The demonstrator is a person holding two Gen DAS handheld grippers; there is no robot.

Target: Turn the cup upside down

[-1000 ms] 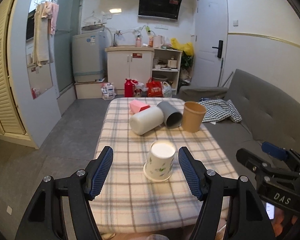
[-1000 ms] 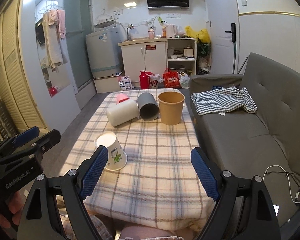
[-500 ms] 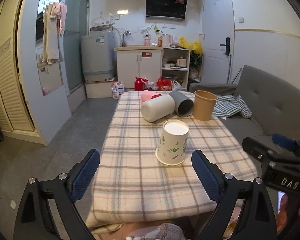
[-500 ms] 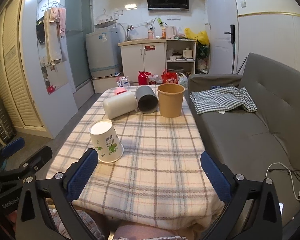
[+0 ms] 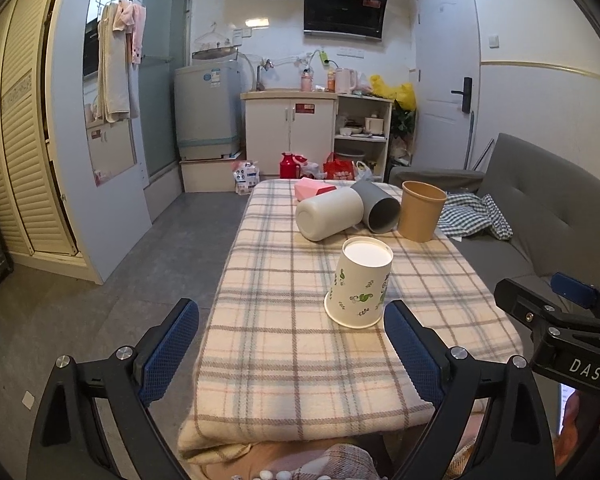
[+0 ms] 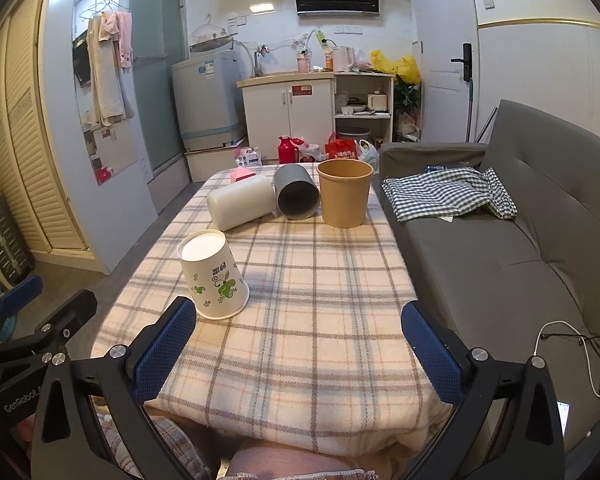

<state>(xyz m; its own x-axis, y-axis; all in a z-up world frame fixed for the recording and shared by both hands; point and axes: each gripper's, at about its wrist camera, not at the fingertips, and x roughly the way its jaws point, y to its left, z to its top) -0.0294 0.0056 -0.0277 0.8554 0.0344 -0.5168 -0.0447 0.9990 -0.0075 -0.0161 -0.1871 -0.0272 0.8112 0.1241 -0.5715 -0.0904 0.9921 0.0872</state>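
Observation:
A white paper cup with green leaf print (image 5: 360, 284) stands upside down, rim down, on the plaid tablecloth (image 5: 300, 344); it also shows in the right wrist view (image 6: 213, 276). My left gripper (image 5: 291, 348) is open and empty, held back at the table's near edge, apart from the cup. My right gripper (image 6: 295, 350) is open and empty, also near the front edge, with the cup just beyond its left finger (image 6: 161, 350).
At the table's far end a white cup (image 6: 241, 202) and a grey cup (image 6: 295, 196) lie on their sides, a brown paper cup (image 6: 344, 192) stands upright, and a pink object (image 5: 312, 190) lies behind. A grey sofa (image 6: 500, 248) with a checked cloth runs along the right.
Both grippers have drawn back from the table. The left gripper's jaws, which flanked the cup closely, have opened wider and moved away. The cup stays upside down.

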